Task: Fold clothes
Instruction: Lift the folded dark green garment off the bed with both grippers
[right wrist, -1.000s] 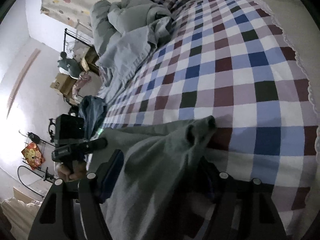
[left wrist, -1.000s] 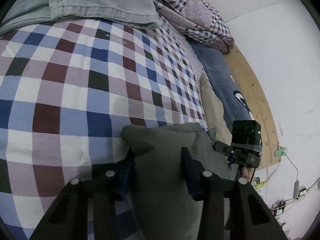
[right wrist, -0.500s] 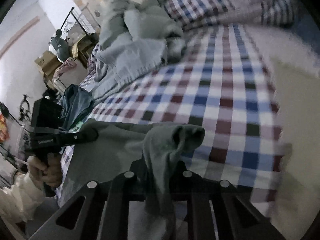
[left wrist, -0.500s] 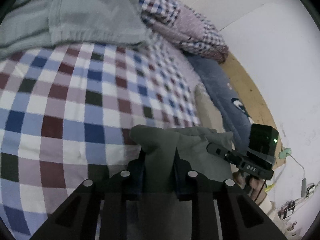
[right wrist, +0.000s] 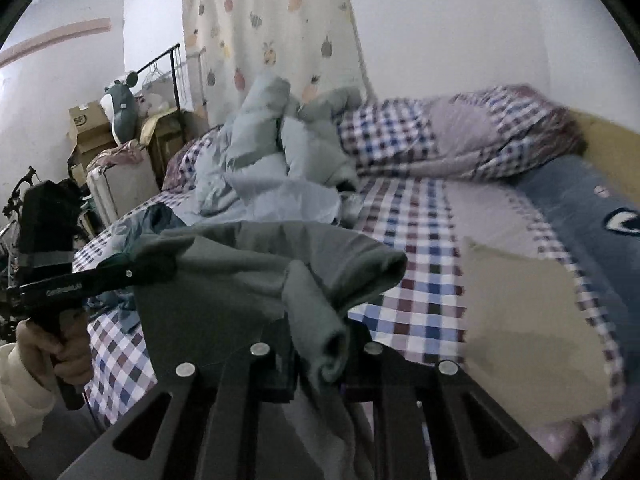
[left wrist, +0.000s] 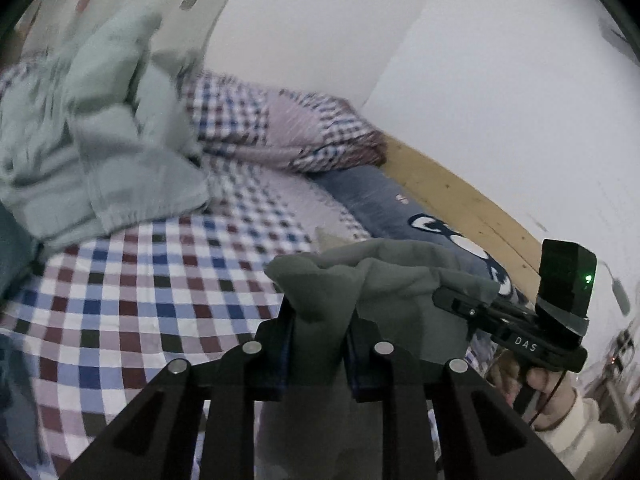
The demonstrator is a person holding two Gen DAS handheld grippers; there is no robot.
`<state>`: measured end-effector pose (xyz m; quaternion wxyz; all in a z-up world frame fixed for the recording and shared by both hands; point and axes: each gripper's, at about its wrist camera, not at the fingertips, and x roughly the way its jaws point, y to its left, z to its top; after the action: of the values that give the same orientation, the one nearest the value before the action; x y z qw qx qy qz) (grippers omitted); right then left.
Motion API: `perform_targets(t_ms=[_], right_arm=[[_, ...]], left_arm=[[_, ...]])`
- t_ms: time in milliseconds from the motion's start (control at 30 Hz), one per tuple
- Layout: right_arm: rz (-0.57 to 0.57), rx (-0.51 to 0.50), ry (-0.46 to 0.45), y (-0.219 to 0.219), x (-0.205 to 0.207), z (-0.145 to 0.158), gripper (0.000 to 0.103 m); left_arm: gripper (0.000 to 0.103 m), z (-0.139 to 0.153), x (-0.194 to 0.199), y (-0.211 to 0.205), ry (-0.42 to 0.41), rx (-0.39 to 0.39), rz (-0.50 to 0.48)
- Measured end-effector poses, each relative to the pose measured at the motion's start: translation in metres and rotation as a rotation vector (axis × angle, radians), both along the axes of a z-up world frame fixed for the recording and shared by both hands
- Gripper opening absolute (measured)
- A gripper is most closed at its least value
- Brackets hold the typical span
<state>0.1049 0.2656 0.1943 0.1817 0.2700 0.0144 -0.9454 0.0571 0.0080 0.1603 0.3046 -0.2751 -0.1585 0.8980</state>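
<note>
The bed (left wrist: 120,312) has a checked sheet in blue, red and white. Far back lie a pale green blanket (left wrist: 100,152) and a checked pillow (right wrist: 440,136) — behind them, white walls and a fruit curtain (right wrist: 272,32). The left gripper (left wrist: 320,332) and right gripper (right wrist: 316,344) each pinch the grey cloth (right wrist: 248,276), held up near the bed's edge.

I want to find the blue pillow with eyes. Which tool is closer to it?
Right. The right tool, shut on the grey garment, is on the blue pillow side of the bed. The left tool holds the garment's other end, farther away.
</note>
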Motion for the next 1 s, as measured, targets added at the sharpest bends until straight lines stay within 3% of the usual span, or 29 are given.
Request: perform_targets(t_ms=[200, 467, 767, 1000], right_arm=[[-0.062, 0.021, 0.098, -0.004, 0.074, 0.024, 0.013], [-0.096, -0.03, 0.181, 0.001, 0.147, 0.058, 0.012], [-0.133, -0.046, 0.301, 0.026, 0.211, 0.113, 0.012], [-0.185, -0.038, 0.361, 0.058, 0.242, 0.143, 0.012]], left_arm=[[0.021, 0.033, 0.076, 0.014, 0.098, -0.016, 0.007], [0.019, 0.076, 0.15, 0.024, 0.15, -0.045, 0.002], [0.019, 0.136, 0.2, 0.049, 0.25, -0.071, -0.049], [0.019, 0.172, 0.207, 0.083, 0.292, -0.073, -0.101]])
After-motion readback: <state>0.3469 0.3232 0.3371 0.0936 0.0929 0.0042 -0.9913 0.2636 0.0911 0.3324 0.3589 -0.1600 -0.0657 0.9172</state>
